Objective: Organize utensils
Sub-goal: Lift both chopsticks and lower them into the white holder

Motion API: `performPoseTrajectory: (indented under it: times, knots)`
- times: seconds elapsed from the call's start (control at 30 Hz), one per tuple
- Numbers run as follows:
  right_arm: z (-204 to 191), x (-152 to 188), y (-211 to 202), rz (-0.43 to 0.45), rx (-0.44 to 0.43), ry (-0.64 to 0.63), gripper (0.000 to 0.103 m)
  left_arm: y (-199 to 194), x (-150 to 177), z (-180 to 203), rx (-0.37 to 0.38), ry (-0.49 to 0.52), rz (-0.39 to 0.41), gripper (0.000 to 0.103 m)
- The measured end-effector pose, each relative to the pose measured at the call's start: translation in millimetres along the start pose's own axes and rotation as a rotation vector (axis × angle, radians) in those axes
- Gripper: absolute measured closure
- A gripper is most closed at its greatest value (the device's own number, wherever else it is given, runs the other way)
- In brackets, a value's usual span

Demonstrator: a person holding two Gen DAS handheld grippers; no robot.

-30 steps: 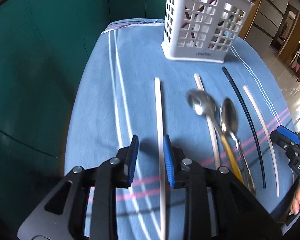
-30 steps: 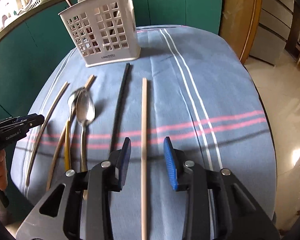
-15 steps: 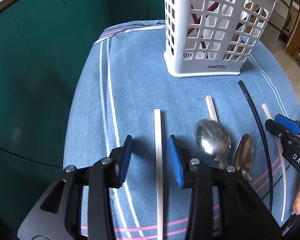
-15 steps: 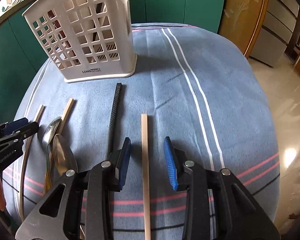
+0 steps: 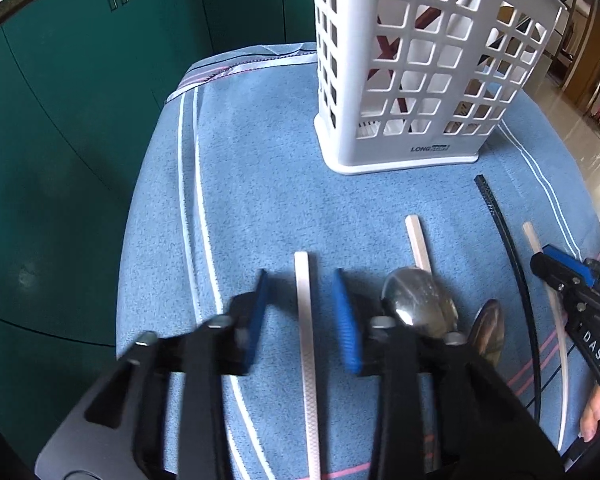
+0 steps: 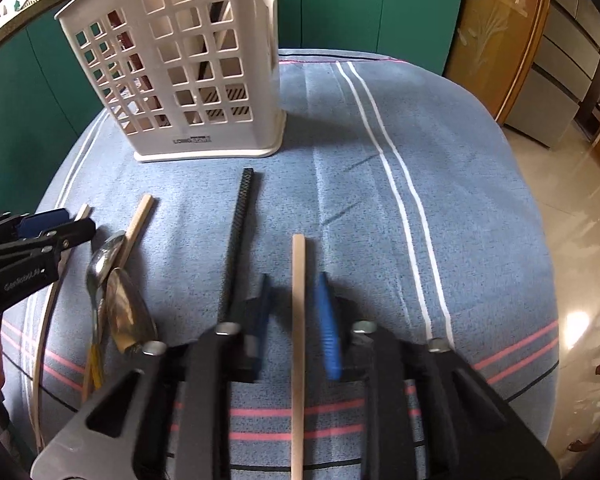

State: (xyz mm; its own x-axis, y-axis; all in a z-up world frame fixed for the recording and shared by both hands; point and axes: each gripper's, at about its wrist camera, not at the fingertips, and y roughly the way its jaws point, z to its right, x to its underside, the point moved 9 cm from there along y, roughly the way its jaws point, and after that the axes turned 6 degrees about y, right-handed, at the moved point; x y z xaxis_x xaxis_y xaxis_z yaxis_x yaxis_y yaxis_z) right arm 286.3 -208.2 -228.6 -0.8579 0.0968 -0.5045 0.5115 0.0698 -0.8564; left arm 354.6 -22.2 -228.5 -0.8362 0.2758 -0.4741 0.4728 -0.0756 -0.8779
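A white chopstick (image 5: 306, 340) lies on the blue cloth between the blue pads of my left gripper (image 5: 301, 280). Its jaws are closing, with a gap still showing on both sides of the stick. A pale wooden chopstick (image 6: 298, 360) lies between the pads of my right gripper (image 6: 294, 280). Those jaws are also closing and blurred, and the pads are not pressing on the stick. The white slotted utensil basket (image 5: 400, 160) stands upright beyond both, with several utensils inside.
Between the grippers lie two metal spoons (image 5: 420, 304), a beige chopstick (image 5: 418, 244) and a black chopstick (image 6: 238, 240). The round table's cloth (image 6: 380, 208) drops off at the edges. Green cabinets (image 5: 80, 120) stand close behind.
Both grippers have slid forward along their chopsticks towards the basket. Their jaws have since narrowed around the sticks.
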Motion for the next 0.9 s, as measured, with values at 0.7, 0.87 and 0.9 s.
performPoseTrajectory:
  times: [0.7,0.87,0.9]
  knots:
    - [6,-40,-227,0.435,-0.199,0.040,0.096,-221,-39,-14,0.035,-0.075,0.491,0.097]
    - [-6,-74,-260,0.507,-0.238,0.011,0.096,-270,-67,-17,0.041,-0.069,0.598,0.097]
    - [-11,-82,-267,0.529,-0.242,-0.003,0.097,-282,-76,-19,0.038,-0.070,0.632,0.097]
